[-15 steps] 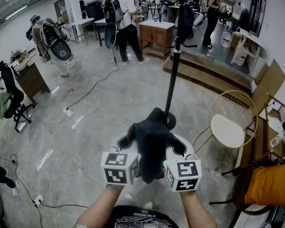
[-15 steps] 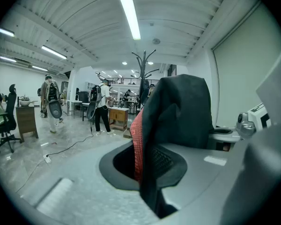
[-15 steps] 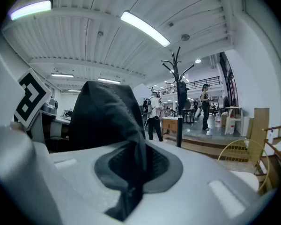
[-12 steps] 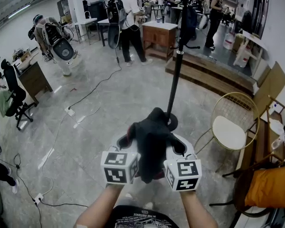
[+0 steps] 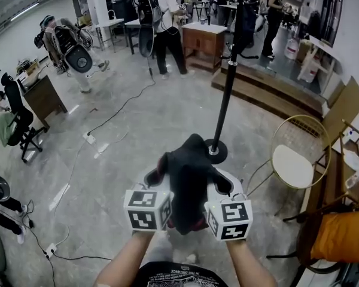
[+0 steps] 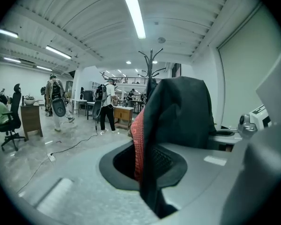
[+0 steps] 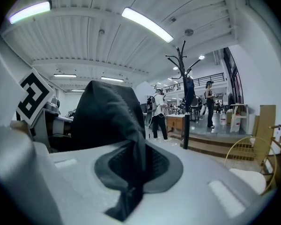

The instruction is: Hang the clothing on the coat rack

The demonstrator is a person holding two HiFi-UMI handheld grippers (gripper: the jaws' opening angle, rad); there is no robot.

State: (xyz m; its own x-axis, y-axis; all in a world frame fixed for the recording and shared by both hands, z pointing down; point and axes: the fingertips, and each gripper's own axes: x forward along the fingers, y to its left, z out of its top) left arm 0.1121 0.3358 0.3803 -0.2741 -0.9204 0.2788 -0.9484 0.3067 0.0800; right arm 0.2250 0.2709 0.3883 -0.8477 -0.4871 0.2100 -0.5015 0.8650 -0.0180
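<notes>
Ahead of the body: L gripper (image 6: 147,170) & R gripper (image 7: 131,172), jaws both pinched on dark garment (image 5: 188,184) bunched btwn them; rack (image 5: 226,88) stands just beyond, apart.

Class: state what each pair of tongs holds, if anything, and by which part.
Both hold the dark garment: the left tongs pinch a fold showing its red mesh lining, the right tongs a dark fold on its other side.
</notes>
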